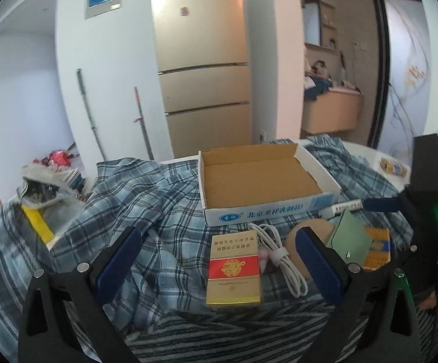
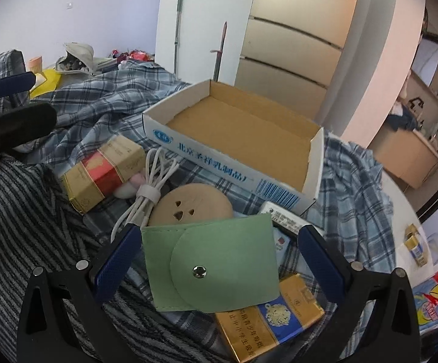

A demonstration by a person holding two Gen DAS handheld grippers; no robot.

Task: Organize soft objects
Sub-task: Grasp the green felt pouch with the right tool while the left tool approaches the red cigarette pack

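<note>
My left tongs (image 1: 219,260) gape wide over the red-and-gold packet (image 1: 234,267), holding nothing. My right tongs (image 2: 219,254) spread wide either side of the green pouch (image 2: 211,258), near the open box (image 2: 240,127).

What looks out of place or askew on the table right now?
The plaid cloth lies rumpled, so the empty cardboard box sits tilted on it. The green pouch overlaps the blue-gold pack and the tan disc. Nothing spilled or damaged.
</note>
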